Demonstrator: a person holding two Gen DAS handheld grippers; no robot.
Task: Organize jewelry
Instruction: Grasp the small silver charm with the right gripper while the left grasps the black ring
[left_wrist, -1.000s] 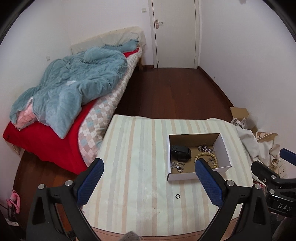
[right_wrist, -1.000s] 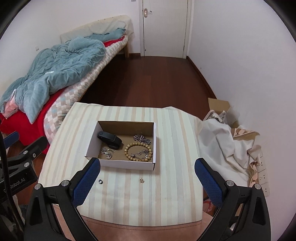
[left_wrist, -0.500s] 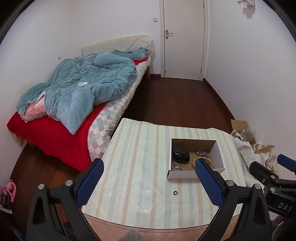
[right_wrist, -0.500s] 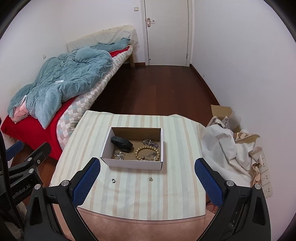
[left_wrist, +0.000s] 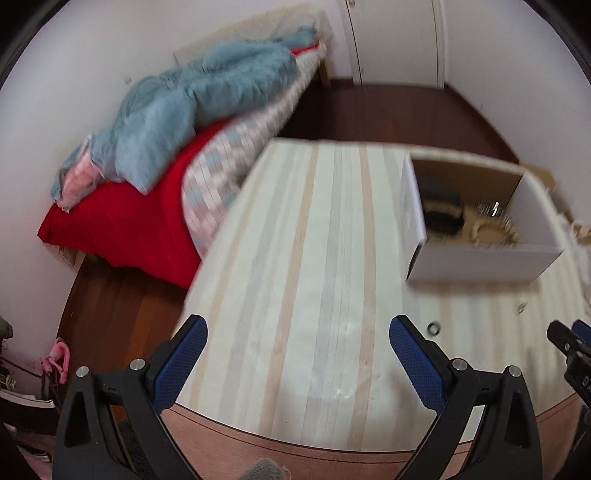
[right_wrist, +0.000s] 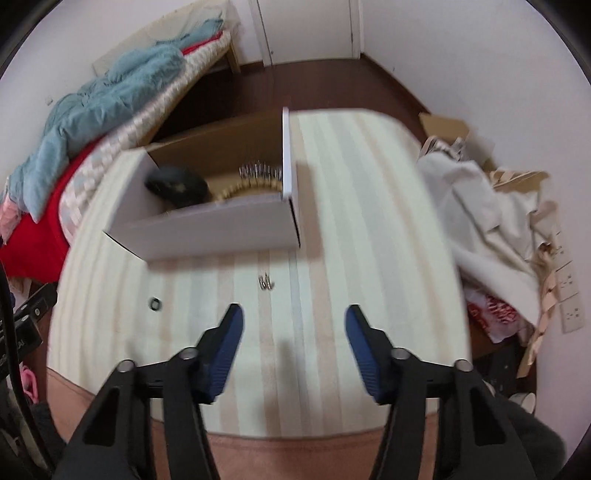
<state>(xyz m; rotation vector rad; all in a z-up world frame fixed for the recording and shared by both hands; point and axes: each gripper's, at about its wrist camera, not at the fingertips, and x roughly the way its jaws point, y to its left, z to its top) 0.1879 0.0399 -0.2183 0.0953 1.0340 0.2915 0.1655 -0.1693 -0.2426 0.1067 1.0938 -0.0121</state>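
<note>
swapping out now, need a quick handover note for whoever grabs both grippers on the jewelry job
Left hand-held gripper: open, empty, over the striped table.
Right hand-held gripper: jaws closing, nothing between them.
Cardboard box holds a bead bracelet, a silver chain and a dark case.
Loose on the table in front of the box: a small ring and a small metal piece.
Left: put both in the box.

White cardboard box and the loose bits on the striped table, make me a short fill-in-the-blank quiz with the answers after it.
1. The small dark ring lies on the striped tablecloth, ____ the white cardboard box.
2. The black oval case lies ____ that box.
3. Between the blue pads of the right gripper, whose jaws are closing, there is ____.
4. The left gripper has its jaws ____.

Missing words: outside; inside; nothing; open
</note>
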